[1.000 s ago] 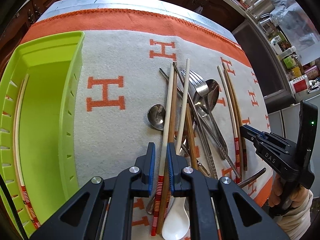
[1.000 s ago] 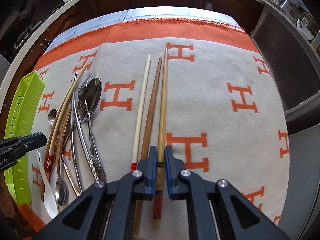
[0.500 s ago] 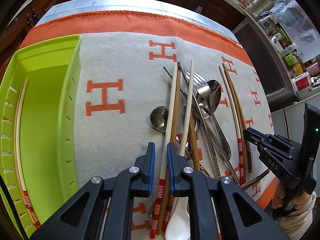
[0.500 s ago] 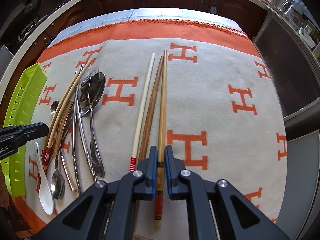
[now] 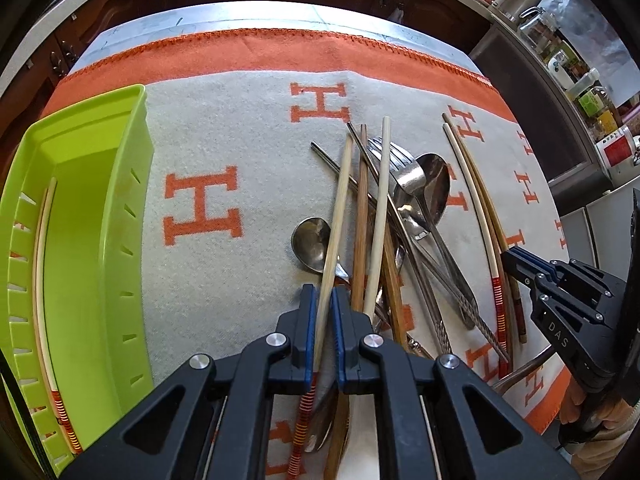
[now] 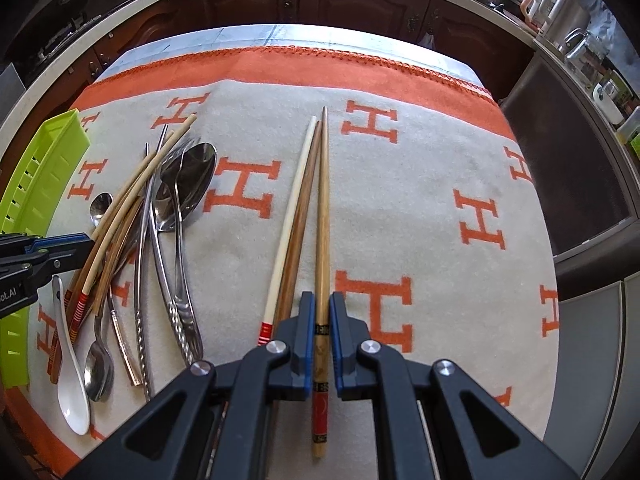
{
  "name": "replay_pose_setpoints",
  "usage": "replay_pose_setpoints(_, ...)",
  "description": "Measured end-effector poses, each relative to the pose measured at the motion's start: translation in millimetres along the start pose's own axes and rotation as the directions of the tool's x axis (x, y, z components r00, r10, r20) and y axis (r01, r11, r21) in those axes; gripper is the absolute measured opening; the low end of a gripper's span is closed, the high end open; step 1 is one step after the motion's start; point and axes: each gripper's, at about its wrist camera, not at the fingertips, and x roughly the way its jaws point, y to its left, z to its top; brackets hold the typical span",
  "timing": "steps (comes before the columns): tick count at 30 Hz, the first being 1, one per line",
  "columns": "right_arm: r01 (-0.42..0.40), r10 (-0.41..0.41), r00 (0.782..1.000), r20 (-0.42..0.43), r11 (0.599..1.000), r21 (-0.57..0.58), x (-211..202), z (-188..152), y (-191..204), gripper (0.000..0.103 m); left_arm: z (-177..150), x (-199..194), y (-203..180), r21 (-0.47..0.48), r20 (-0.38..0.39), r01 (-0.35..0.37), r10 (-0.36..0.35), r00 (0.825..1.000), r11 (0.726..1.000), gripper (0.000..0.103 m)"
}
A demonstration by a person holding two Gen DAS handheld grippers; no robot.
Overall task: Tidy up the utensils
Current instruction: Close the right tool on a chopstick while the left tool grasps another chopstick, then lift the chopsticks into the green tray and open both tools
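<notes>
Broadly, the work surface is a grey blanket (image 5: 248,120) with orange H marks and an orange border, spread over the table. At its left edge sits the green tray (image 5: 132,200), holding one pale chopstick with red banding (image 5: 42,280) along its far wall; nothing else is in it yet.

Main heap of utensils (image 5: 404,216) lies mid-cloth: steel spoons, a fork, twisted-handle pieces and wooden chopsticks, crossing one another. A white ceramic spoon (image 6: 70,380) lies at the near edge of the heap.

Separate group to the right of the heap: a cream chopstick (image 6: 290,216) and a dark brown one (image 6: 302,216), lying side by side and touching.

Left gripper (image 5: 324,320): its jaws have just been closing and are now clamped on a pale red-banded chopstick (image 5: 338,208). Compared with a second ago, that stick's far end has swung left, clear of its neighbours in the heap. Reading: it is secured and looks ready to go to the tray as the mate of the one already there.

Right gripper (image 6: 322,320): clamped on a light wooden chopstick with a red end (image 6: 323,200), same as a second ago. That stick sits just beside the two-stick group.
</notes>
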Motion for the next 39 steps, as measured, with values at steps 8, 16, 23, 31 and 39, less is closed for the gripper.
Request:
replay_pose_setpoints(8,-0.191,0.194,0.981,0.005,0.961,0.201,-13.1,-5.9,-33.4,0.007,-2.0,-39.5,4.7,-0.038,0.092,-0.044,0.047,0.995,0.998,0.003)
replay_pose_setpoints(16,-0.346,0.34,0.938,0.066,0.916,0.204,-64.3,-0.8,-17.8,0.007,-22.1,-117.4,26.9,-0.062,0.206,-0.042,0.054,0.977,0.997,0.003)
replay_pose_setpoints(23,-0.41,0.4,0.91,0.114,0.908,0.084,-109.4,13.8,37.9,0.007,-45.6,-156.3,55.4,-0.097,0.267,-0.061,0.085,0.96,0.993,0.003)
replay_pose_setpoints(31,-0.501,0.501,0.865,0.021,0.865,-0.02,-125.8,31.8,131.2,0.007,-54.2,-147.1,92.4,-0.164,0.23,-0.105,0.142,0.963,0.981,0.003)
replay_pose_setpoints(39,-0.523,0.522,0.85,-0.075,0.852,0.004,-86.7,38.5,199.0,0.007,-63.6,-135.7,122.8,-0.212,0.2,-0.147,0.19,0.961,0.966,0.004)
